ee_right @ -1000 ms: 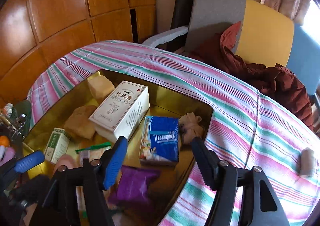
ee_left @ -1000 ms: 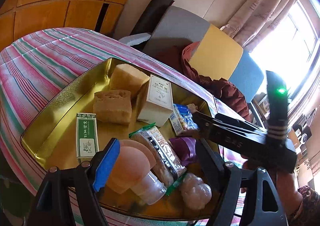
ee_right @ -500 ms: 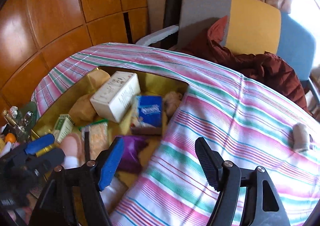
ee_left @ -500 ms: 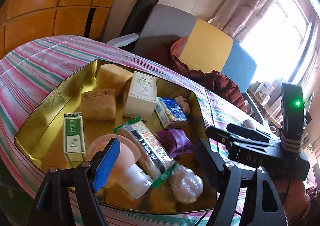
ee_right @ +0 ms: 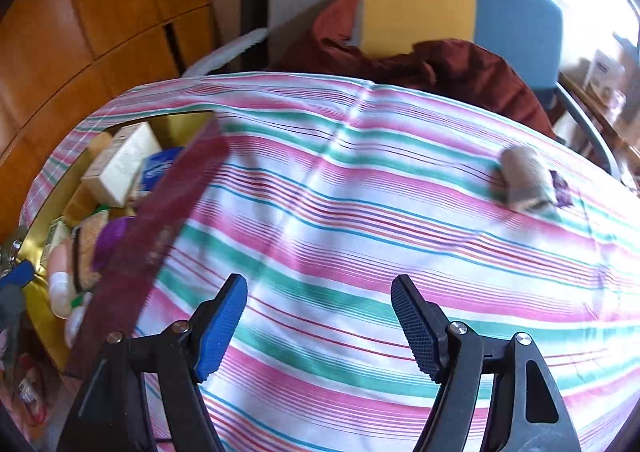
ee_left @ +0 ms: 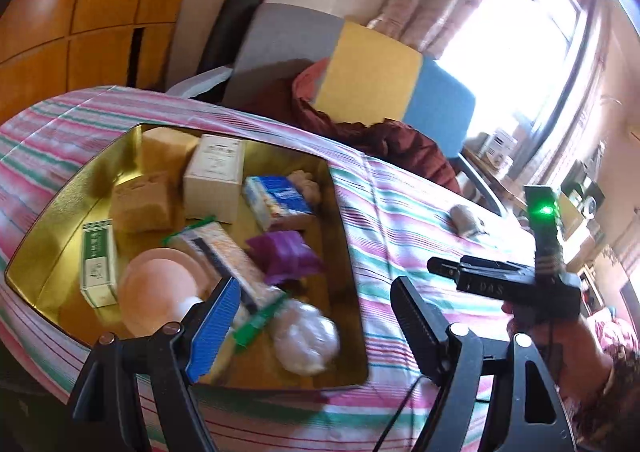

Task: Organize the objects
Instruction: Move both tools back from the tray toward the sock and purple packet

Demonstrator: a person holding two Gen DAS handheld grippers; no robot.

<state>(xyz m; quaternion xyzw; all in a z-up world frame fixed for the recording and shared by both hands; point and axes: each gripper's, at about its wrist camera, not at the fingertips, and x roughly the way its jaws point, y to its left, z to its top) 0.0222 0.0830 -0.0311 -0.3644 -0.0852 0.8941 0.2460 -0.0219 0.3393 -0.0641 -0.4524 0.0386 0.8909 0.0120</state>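
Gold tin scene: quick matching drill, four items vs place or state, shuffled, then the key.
Items:
1. tissue pack
2. grey roll
3. purple packet
4. right gripper

Place or state:
A. open, nothing between the fingers
B. in the gold tin, beside the white box
C. on the striped cloth, outside the tin
D. in the tin, near its right wall

Pairs: 1-B, 2-C, 3-D, 4-A

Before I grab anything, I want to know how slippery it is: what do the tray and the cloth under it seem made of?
The tray looks like thin metal with a glossy gold finish: its walls mirror the boxes inside. The tablecloth looks like smooth woven fabric, slightly shiny, striped pink, green and white, with soft creases; cotton or synthetic, I cannot tell.
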